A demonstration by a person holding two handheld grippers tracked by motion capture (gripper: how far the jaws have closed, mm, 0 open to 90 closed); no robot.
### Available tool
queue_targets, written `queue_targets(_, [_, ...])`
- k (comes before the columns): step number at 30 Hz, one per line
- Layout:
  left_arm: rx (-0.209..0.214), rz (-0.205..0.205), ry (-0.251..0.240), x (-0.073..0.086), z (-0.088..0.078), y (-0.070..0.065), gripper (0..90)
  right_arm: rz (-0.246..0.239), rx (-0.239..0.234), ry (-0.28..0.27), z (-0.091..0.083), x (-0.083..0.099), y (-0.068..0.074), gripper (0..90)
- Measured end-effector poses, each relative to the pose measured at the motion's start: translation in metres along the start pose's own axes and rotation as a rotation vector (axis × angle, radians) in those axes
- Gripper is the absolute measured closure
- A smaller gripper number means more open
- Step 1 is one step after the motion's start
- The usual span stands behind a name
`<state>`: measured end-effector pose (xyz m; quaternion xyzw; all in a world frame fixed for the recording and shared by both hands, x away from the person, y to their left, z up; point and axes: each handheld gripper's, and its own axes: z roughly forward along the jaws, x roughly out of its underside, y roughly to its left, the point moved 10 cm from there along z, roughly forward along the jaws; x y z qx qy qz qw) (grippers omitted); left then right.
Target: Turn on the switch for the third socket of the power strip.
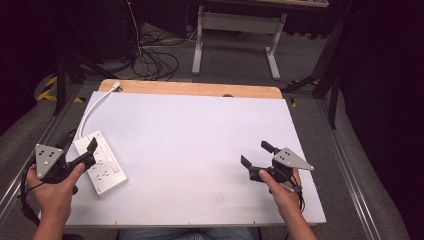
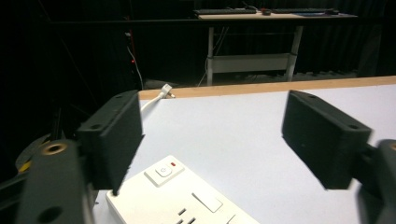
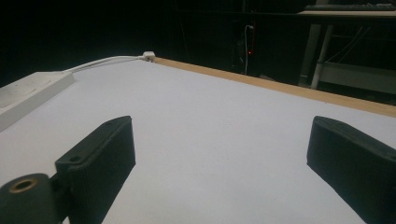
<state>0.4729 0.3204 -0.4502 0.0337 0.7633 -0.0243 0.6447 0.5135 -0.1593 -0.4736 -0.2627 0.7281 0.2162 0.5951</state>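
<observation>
One white power strip [image 1: 100, 161] on the bench [image 1: 200, 145], near its left edge, lying flat at a slant. One white cord [image 1: 92, 111] curves from it to the far left corner, ending at a small plug [image 1: 116, 86] on the wooden strip there. Strip shows a power button with a red dot [image 2: 164, 169] and several sockets; exact socket count unclear from above.

Two tongs, one per hand. Left tongs [image 1: 86, 152] hover over the strip's left side, jaws spread wide, gripping nothing; left hand [image 1: 56, 189] wraps the handle. Right tongs [image 1: 256, 159] well apart on the right over bare bench, jaws also wide, empty; right hand [image 1: 280, 187] low near the front edge.

Behind the bench: one white-legged desk [image 1: 237, 30], tangled floor cables [image 1: 155, 62].
</observation>
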Motion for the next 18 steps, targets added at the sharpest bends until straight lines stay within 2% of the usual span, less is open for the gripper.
queue_targets(11, [0.03, 0.0, -0.002, 0.0008, -0.0005, -0.0029, 11.4, -0.004, -0.003, 0.003, 0.0003, 0.0006, -0.0002, 7.1])
queue_targets(18, [0.034, 0.006, -0.003, 0.0008, -0.0013, -0.0026, 10.0, -0.005, -0.005, 0.002, 0.0003, 0.0006, -0.0003, 6.5])
